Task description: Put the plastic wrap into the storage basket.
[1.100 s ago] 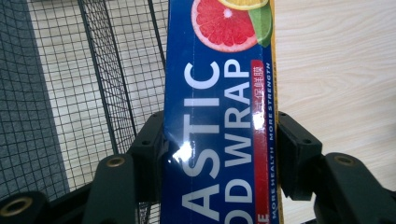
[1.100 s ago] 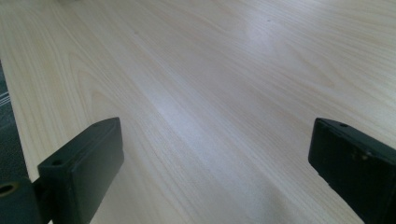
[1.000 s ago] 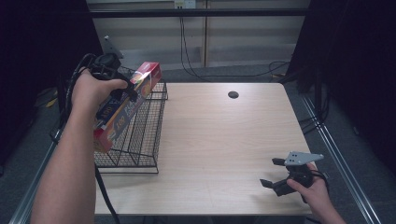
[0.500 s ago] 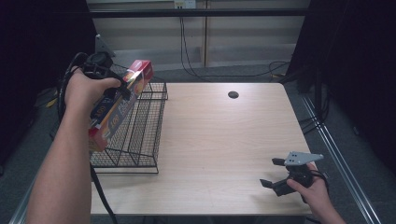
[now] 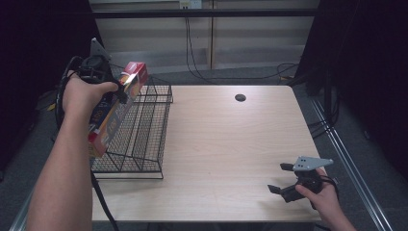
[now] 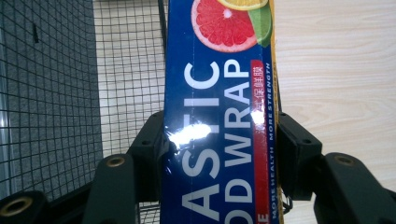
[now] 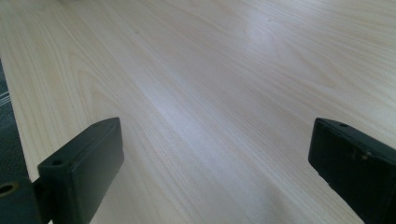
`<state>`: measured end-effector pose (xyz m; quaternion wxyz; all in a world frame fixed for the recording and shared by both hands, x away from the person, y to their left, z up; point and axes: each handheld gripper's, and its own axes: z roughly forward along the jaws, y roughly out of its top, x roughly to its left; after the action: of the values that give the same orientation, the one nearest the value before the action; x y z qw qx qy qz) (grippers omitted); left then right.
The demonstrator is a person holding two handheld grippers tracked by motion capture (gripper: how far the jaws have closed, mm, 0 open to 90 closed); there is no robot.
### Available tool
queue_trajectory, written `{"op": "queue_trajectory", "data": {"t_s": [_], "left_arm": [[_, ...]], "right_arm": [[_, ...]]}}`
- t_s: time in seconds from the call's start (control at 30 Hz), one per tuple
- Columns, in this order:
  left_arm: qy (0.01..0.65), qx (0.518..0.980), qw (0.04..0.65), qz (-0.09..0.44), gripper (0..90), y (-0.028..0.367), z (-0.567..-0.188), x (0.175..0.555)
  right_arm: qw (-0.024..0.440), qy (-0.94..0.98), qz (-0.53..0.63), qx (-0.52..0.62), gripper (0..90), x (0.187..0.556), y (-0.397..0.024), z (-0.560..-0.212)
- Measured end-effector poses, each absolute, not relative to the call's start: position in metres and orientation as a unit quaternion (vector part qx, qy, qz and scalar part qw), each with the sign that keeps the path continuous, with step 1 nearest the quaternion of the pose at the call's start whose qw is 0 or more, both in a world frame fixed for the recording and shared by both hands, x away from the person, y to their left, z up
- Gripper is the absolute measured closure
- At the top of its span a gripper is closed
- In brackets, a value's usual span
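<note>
A long blue and red plastic food wrap box [image 5: 111, 115] hangs tilted above the left side of a black wire rack [image 5: 144, 130], its red end highest. My left gripper [image 5: 118, 94] is shut on the box about halfway along it. In the left gripper view both pads press on the sides of the box [image 6: 219, 140], and the wire rack [image 6: 56, 93] lies beneath and behind it. My right gripper [image 5: 281, 178] rests near the front right of the wooden table [image 5: 231, 144]. It stands open [image 7: 215, 158] with only bare table [image 7: 210, 70] between its jaws.
The rack takes up the table's left part, right up to the left edge. A small dark round hole [image 5: 240, 97] is set in the tabletop near the far edge. Cables lie on the floor behind the table.
My left gripper has drifted a little to the left with the box still in it. The right gripper has kept still.
</note>
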<state>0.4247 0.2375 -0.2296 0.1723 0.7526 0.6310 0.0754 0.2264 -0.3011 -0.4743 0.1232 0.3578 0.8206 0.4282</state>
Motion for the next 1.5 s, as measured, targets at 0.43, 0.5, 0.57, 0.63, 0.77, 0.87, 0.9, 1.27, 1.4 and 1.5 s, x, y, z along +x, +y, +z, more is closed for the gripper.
{"op": "queue_trajectory", "data": {"t_s": [0.43, 0.5, 0.57, 0.63, 0.77, 0.87, 0.9, 1.27, 1.4, 1.5], "left_arm": [[0.646, 0.740, 0.169, 0.083, 44.8, 0.247, -0.236, 0.424], [0.648, 0.738, 0.168, 0.085, 44.8, 0.248, -0.237, 0.424], [0.651, 0.735, 0.169, 0.084, 44.8, 0.250, -0.239, 0.424], [0.653, 0.734, 0.168, 0.081, 44.8, 0.251, -0.240, 0.424], [0.658, 0.729, 0.170, 0.080, 44.9, 0.256, -0.242, 0.424], [0.662, 0.726, 0.163, 0.084, 44.8, 0.258, -0.243, 0.424], [0.666, 0.723, 0.162, 0.086, 44.9, 0.259, -0.245, 0.424], [0.681, 0.710, 0.156, 0.087, 44.8, 0.272, -0.258, 0.425], [0.687, 0.703, 0.158, 0.089, 44.7, 0.276, -0.263, 0.425], [0.695, 0.696, 0.155, 0.090, 44.6, 0.276, -0.264, 0.425]], "right_arm": [[0.124, 0.820, 0.428, 0.359, 3.2, 0.226, -0.301, -0.474], [0.123, 0.820, 0.428, 0.358, 3.2, 0.226, -0.302, -0.474], [0.124, 0.821, 0.428, 0.358, 3.2, 0.226, -0.302, -0.474], [0.124, 0.821, 0.428, 0.358, 3.2, 0.226, -0.301, -0.474], [0.122, 0.823, 0.426, 0.356, 3.1, 0.226, -0.300, -0.474], [0.124, 0.823, 0.426, 0.355, 3.1, 0.225, -0.299, -0.475], [0.124, 0.823, 0.425, 0.355, 3.2, 0.226, -0.299, -0.475], [0.121, 0.825, 0.424, 0.355, 3.2, 0.225, -0.298, -0.475], [0.119, 0.827, 0.423, 0.350, 3.1, 0.225, -0.297, -0.476], [0.120, 0.828, 0.421, 0.351, 3.2, 0.225, -0.295, -0.477]]}}
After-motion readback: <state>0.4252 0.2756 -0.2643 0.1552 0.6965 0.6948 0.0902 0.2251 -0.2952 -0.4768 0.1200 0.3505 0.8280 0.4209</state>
